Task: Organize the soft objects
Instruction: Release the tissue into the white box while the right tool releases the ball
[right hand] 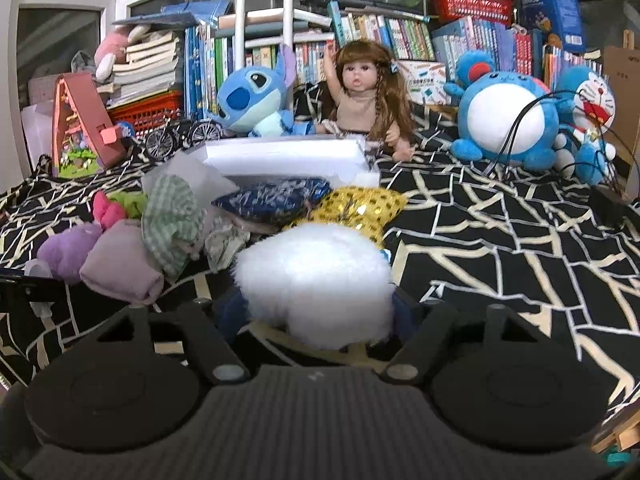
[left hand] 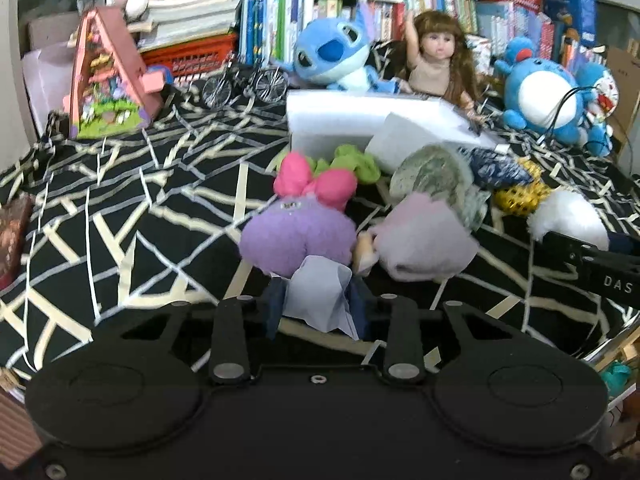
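The left gripper point(left hand: 318, 304) is pinched nearly closed on the pale tag of a purple plush point(left hand: 296, 240), while the right gripper point(right hand: 316, 312), half open, squeezes a white fluffy toy point(right hand: 316, 276). Both lie mid-surface before the white foam box point(left hand: 344, 118). Each should probably be lifted clear separately, avoiding the neighbouring clutter. The black geometric-patterned cloth point(right hand: 500, 240) runs back to crowded bookshelves point(right hand: 384, 36).

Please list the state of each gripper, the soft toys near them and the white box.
left gripper: shut on pale tag of purple plush.
purple plush: lying on the cloth, held by its tag.
right gripper: fingers around white fluffy toy.
white fluffy toy: between the fingers, low over the cloth.
white box: open, lying behind the pile.
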